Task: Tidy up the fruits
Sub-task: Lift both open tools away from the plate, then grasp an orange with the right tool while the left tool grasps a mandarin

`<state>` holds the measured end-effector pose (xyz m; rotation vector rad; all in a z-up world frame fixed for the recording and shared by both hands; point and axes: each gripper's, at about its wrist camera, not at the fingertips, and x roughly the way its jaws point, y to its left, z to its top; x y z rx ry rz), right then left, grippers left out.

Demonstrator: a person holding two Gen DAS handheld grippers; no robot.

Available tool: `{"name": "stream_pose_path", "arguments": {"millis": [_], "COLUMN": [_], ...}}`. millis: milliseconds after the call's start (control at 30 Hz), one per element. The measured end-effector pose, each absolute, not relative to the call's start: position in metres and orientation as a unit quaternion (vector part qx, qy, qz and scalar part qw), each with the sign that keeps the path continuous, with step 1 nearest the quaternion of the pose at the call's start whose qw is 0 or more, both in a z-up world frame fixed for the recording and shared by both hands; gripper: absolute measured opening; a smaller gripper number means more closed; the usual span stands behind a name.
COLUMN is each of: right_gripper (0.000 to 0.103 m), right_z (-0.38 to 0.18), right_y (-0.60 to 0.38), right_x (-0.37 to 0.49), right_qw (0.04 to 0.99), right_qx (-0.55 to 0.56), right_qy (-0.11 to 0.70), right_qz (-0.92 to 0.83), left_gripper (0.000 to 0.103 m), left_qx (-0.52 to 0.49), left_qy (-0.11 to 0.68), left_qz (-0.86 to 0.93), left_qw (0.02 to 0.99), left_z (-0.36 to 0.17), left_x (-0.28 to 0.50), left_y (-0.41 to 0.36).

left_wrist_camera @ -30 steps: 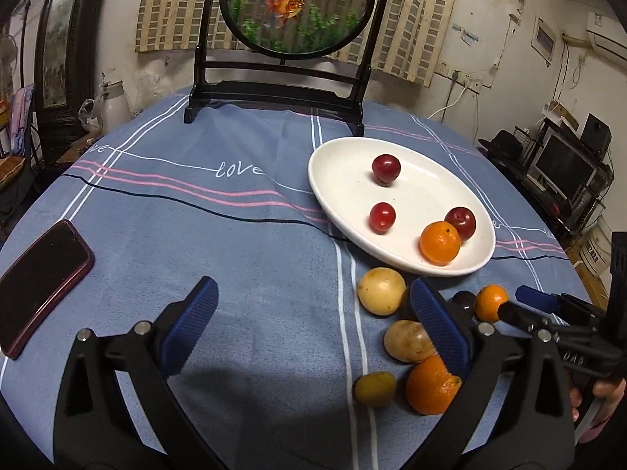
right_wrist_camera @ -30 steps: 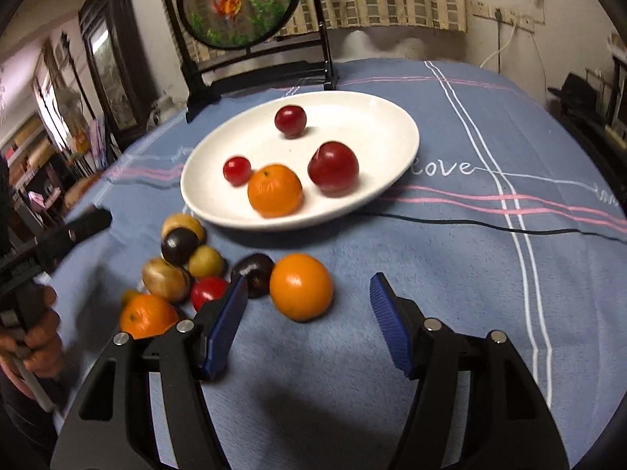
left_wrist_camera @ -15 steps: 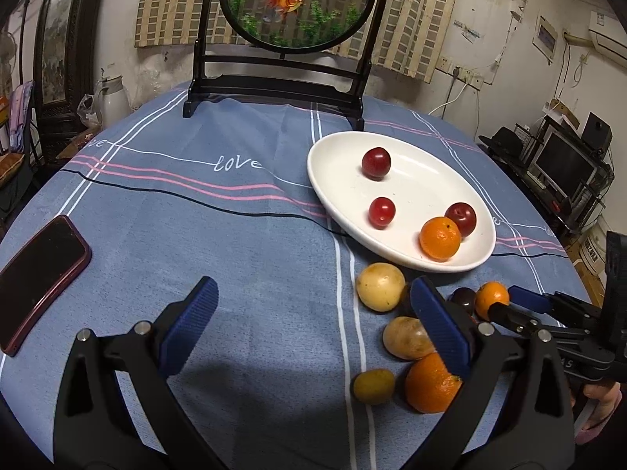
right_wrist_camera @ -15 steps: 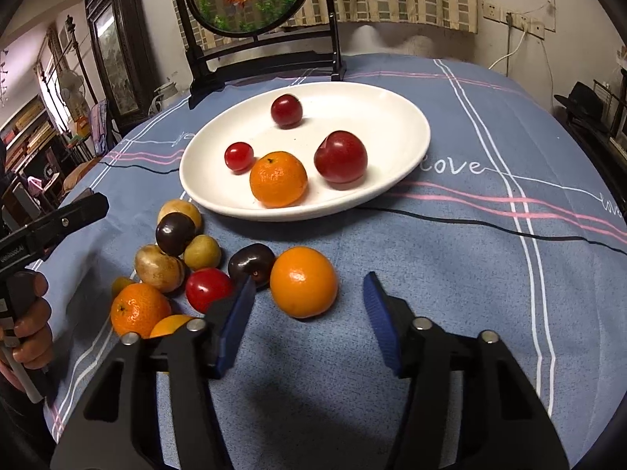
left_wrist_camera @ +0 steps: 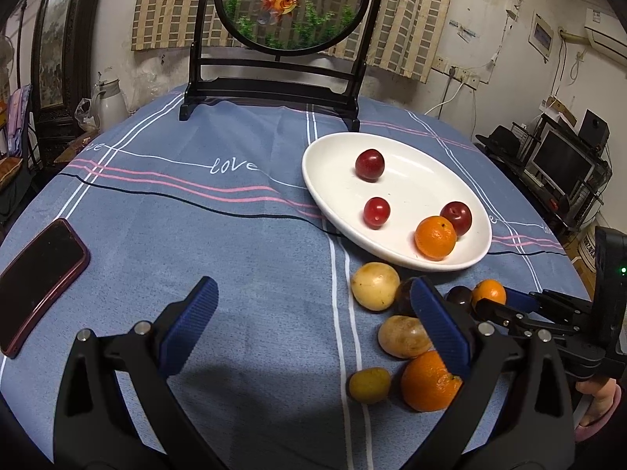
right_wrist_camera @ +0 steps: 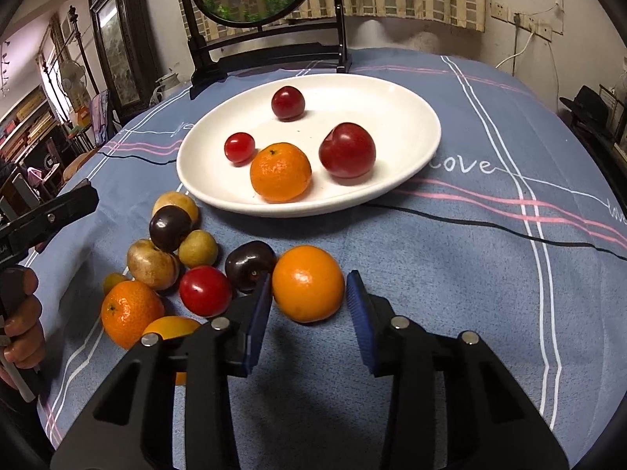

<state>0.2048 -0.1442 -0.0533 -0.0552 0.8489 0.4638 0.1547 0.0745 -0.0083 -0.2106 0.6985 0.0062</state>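
Observation:
A loose orange (right_wrist_camera: 308,282) lies on the blue cloth in front of the white plate (right_wrist_camera: 392,94). My right gripper (right_wrist_camera: 309,293) is closing on this orange, with a blue pad against each side. The left wrist view shows the same orange (left_wrist_camera: 488,291) between those fingers. The plate (left_wrist_camera: 415,180) holds a mandarin (right_wrist_camera: 280,172) and three red plums. Left of the gripped orange lie a dark plum (right_wrist_camera: 250,264), a red plum (right_wrist_camera: 205,290), another mandarin (right_wrist_camera: 131,311) and several yellow-brown fruits. My left gripper (left_wrist_camera: 313,297) hangs open over bare cloth, left of that pile.
A dark phone (left_wrist_camera: 39,278) lies at the table's left edge. A black stand with a round goldfish panel (left_wrist_camera: 290,4) stands at the back. A person's hand (right_wrist_camera: 17,313) holds the left gripper's handle. Shelves and a monitor (left_wrist_camera: 560,164) sit beyond the right edge.
My right gripper's jaws have narrowed from wide apart to touching the loose orange on both sides. The left gripper has stayed put and open.

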Motion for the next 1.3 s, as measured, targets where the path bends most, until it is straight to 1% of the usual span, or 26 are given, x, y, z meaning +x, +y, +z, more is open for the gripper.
{"name": "stream_pose_path", "arguments": {"millis": [167, 267, 367, 433, 467, 533, 600, 767, 1033, 1300], "right_gripper": [0.037, 0.037, 0.037, 0.037, 0.037, 0.037, 0.037, 0.037, 0.037, 0.037], "right_z": [-0.051, -0.048, -0.050, -0.052, -0.052, -0.051, -0.051, -0.052, -0.052, -0.053], "right_y": [-0.150, -0.157, -0.159, -0.159, -0.158, -0.158, -0.157, -0.157, -0.159, -0.160], "right_x": [0.205, 0.205, 0.206, 0.207, 0.206, 0.206, 0.206, 0.206, 0.205, 0.204], "right_qw": [0.889, 0.894, 0.894, 0.891, 0.891, 0.891, 0.891, 0.891, 0.890, 0.891], "right_qx": [-0.012, 0.004, 0.011, 0.009, 0.009, 0.007, 0.008, 0.006, 0.009, 0.009], "right_qy": [0.402, 0.395, 0.399, 0.405, 0.405, 0.404, 0.405, 0.406, 0.407, 0.406], "right_qz": [0.220, 0.211, 0.205, 0.205, 0.205, 0.206, 0.206, 0.206, 0.206, 0.205], "left_gripper": [0.100, 0.100, 0.096, 0.084, 0.081, 0.068, 0.063, 0.059, 0.059, 0.059], "left_qx": [-0.098, -0.089, -0.050, -0.015, -0.003, 0.007, 0.021, 0.051, 0.058, 0.065], "left_qy": [0.338, 0.335, 0.320, 0.314, 0.316, 0.326, 0.332, 0.341, 0.377, 0.392], "left_qz": [-0.004, -0.054, -0.108, -0.125, -0.141, -0.176, -0.193, -0.208, -0.220, -0.219], "left_qw": [0.936, 0.936, 0.940, 0.941, 0.938, 0.929, 0.923, 0.915, 0.898, 0.891], "left_z": [-0.007, -0.003, 0.001, 0.000, -0.002, -0.008, -0.012, -0.018, -0.027, -0.032], "left_x": [0.153, 0.148, 0.135, 0.126, 0.120, 0.111, 0.106, 0.103, 0.110, 0.116], "left_y": [0.074, 0.067, 0.049, 0.036, 0.030, 0.022, 0.016, 0.003, -0.001, -0.004]}}
